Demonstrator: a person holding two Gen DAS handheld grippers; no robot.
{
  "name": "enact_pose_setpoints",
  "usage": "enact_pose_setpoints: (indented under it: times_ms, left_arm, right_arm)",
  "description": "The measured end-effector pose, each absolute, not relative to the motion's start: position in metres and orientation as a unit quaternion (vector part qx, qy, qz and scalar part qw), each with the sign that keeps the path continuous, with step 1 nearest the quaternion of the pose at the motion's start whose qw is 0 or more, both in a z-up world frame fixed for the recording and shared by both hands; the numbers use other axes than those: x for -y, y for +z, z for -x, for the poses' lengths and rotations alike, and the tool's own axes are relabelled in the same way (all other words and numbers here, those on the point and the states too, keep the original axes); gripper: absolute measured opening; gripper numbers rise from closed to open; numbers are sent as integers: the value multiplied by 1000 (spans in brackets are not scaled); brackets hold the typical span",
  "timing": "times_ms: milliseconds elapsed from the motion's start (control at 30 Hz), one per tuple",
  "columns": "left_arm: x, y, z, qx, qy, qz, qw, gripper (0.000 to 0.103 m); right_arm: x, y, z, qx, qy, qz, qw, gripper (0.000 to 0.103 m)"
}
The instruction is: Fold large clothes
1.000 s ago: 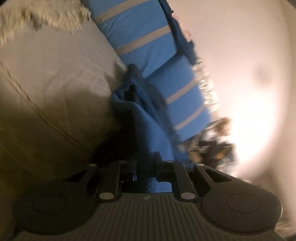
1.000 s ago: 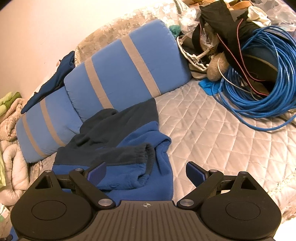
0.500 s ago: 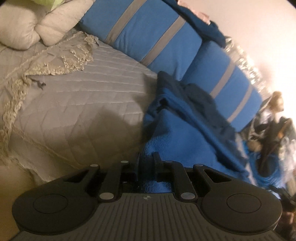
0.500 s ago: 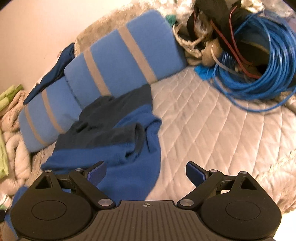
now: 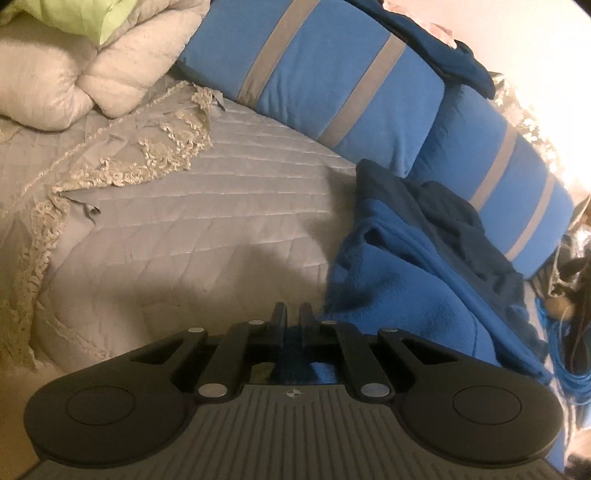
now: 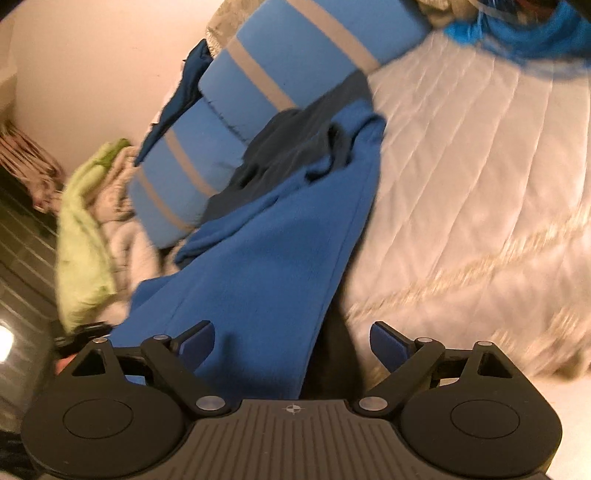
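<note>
Folding has barely begun: the left gripper point(image 5: 291, 314), pressed together, pinches an edge of the blue fleece point(image 5: 402, 280), which trails unfolded across the bed point(image 5: 207, 206) up to the striped pillows point(image 5: 332, 74). The right gripper point(image 6: 291, 341) hangs spread over the cloth. Cables point(image 6: 524, 33) crowd the far right corner.

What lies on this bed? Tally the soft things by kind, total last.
Striped blue cushions: 2
Blue fleece garment, pinched in the left gripper: 1
Dark blue cloth atop the cushions: 1
Bundled pale and green bedding: 1
Total: 5
</note>
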State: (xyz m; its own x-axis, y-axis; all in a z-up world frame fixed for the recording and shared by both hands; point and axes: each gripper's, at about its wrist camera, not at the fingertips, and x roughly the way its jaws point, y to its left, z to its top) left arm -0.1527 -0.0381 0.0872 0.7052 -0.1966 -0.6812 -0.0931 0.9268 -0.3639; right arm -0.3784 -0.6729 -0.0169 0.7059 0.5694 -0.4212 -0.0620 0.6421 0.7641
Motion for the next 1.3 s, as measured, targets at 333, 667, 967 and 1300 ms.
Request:
enact_pose_setpoints:
  times_ms: [333, 667, 967, 1300]
  left_arm:
    - [28, 77, 159, -375, -101, 219, 895, 9]
    - [8, 64, 171, -370, -162, 284, 870, 37]
    - [2, 28, 168, -404, -238, 334, 818, 48]
    - [-9, -14, 186, -384, -306, 432, 756, 28]
  right_arm:
    - [653, -46, 410, -317, 251, -456, 793, 51]
    - [677, -38, 429, -271, 236, -493, 792, 9]
    - [688, -20, 426, -259, 225, -479, 808, 9]
    - [689, -14, 426, -264, 220, -471, 812, 9]
